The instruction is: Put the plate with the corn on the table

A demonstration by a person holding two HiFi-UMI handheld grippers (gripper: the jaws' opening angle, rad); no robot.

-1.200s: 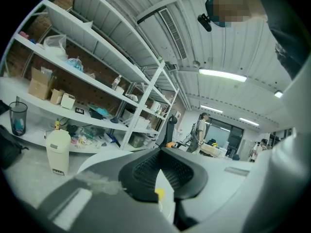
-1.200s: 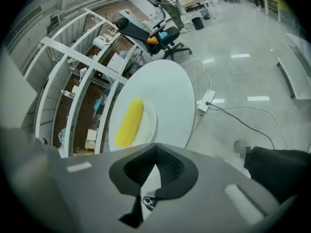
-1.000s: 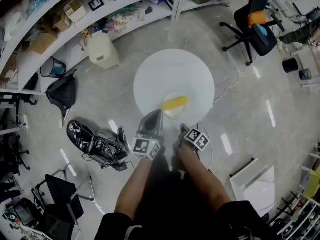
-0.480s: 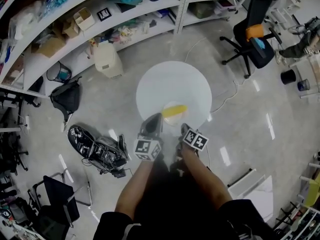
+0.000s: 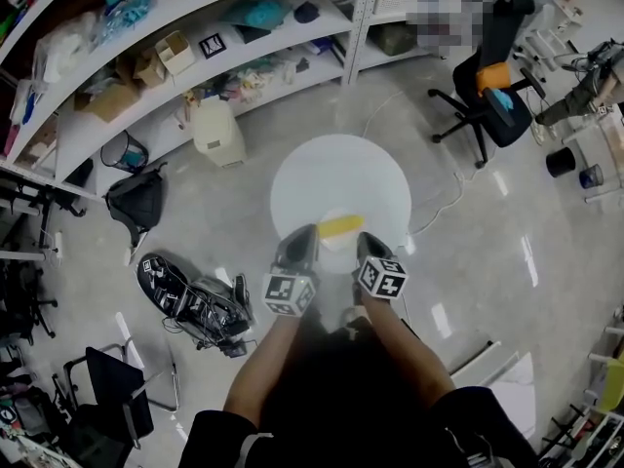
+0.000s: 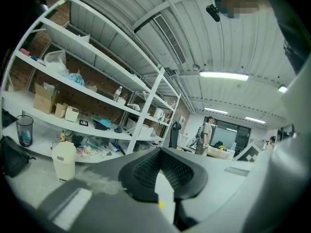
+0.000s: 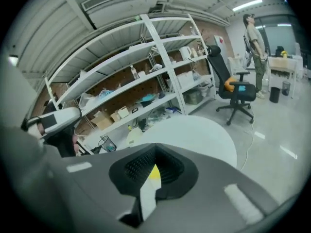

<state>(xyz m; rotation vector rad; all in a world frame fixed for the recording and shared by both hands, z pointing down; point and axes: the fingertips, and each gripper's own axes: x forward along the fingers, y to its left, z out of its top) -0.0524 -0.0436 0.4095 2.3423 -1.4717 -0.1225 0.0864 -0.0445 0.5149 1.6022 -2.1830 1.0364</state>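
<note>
A white plate (image 5: 331, 237) carrying a yellow corn cob (image 5: 340, 225) hangs in the air over the near edge of the round white table (image 5: 338, 178). My left gripper (image 5: 304, 234) is shut on the plate's left rim. My right gripper (image 5: 362, 241) is shut on its right rim. In the left gripper view the thin white plate (image 6: 166, 191) stands edge-on between the dark pads (image 6: 146, 171), with a speck of yellow below it. The right gripper view shows the plate (image 7: 145, 194) clamped the same way, with the corn (image 7: 154, 172) just behind it.
Curved white shelves (image 5: 175, 57) full of boxes run along the back left. A beige bin (image 5: 216, 130), a black bag (image 5: 136, 203) and black gear (image 5: 195, 295) lie on the floor to the left. An office chair (image 5: 492, 66) stands at the right, with a cable (image 5: 444, 198) nearby.
Both grippers have risen with the plate held between them, and the right one has rolled. The table looks smaller and farther below, and the plate now sits over its near edge.
</note>
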